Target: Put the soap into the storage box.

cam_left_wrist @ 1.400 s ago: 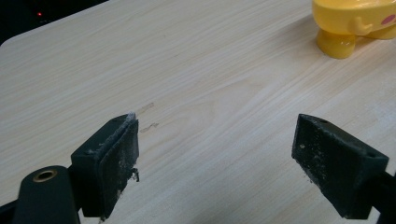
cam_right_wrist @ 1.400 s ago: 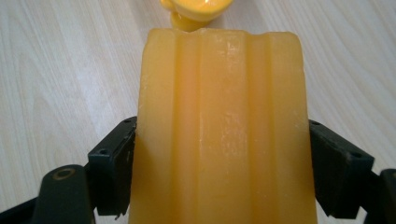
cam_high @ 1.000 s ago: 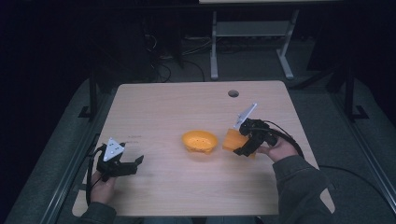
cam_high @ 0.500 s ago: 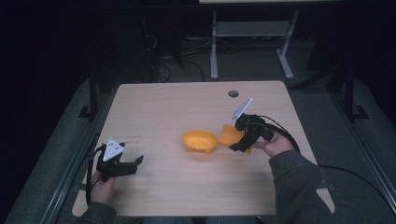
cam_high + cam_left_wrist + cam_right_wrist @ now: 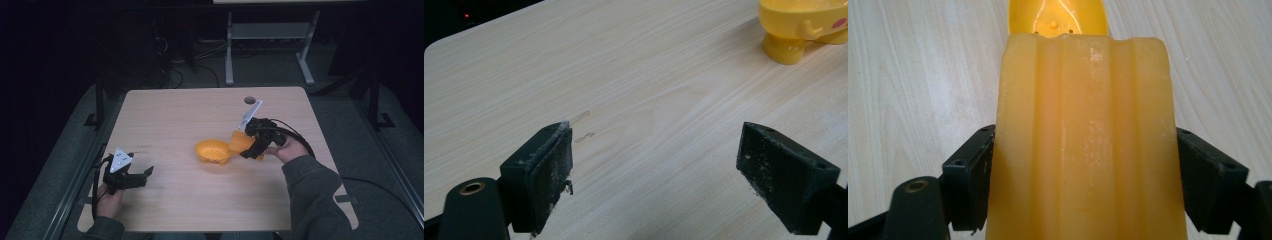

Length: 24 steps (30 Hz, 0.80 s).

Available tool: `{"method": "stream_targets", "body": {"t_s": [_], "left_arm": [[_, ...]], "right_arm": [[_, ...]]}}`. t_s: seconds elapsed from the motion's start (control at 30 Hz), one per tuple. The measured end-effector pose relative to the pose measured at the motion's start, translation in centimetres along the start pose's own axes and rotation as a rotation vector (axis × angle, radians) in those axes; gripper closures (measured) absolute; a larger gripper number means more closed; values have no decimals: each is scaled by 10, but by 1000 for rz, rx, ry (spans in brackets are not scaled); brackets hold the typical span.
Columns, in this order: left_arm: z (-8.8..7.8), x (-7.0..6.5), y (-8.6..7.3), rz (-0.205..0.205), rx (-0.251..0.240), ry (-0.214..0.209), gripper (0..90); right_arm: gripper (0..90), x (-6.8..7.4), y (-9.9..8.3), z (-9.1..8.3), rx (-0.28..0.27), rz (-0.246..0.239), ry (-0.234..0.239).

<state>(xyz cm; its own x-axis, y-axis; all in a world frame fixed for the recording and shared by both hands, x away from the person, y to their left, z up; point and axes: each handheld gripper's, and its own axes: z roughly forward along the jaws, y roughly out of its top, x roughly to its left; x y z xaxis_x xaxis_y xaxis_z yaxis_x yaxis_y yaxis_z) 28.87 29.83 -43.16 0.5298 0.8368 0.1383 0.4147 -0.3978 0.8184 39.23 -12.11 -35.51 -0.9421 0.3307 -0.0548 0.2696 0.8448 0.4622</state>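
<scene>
Orange and ridged, the soft block (image 5: 1083,145) sits squeezed between the two black jaws of my right hand-held gripper (image 5: 250,147). The jaws press on both of its sides, so they are clamped on it. In the right gripper view the block stands tall in front of me, and past its top edge I see the yellow bowl (image 5: 1058,15).

From the high view, the block (image 5: 241,141) is just beside the bowl (image 5: 212,151), on the side where my right hand is. I cannot tell if the block touches the bowl's rim. The bowl stands on the pale wood counter (image 5: 190,110), close to its middle. It has little dots on its inside floor and I see nothing lying in it. In the left gripper view the bowl (image 5: 804,25) stands on short round feet.

My left hand-held gripper (image 5: 131,176) is well apart from the bowl, near the counter's edge closest to me. Its jaws are wide apart with nothing between them. They hang over bare wood.

I count two hand-held grippers, one bowl and one block. There is also one small round hole (image 5: 249,100) in the counter, on the far side of the bowl.
</scene>
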Motion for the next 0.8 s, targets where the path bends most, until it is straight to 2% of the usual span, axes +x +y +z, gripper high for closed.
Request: {"method": "stream_targets", "body": {"t_s": [0.6, 0.8], "left_arm": [[0, 1, 0, -7, -2, 1, 141], [0, 1, 0, -8, -3, 1, 141]], "right_arm": [[203, -2, 28, 0, -22, -40, 15], [203, -3, 34, 4, -8, -50, 17]]}}
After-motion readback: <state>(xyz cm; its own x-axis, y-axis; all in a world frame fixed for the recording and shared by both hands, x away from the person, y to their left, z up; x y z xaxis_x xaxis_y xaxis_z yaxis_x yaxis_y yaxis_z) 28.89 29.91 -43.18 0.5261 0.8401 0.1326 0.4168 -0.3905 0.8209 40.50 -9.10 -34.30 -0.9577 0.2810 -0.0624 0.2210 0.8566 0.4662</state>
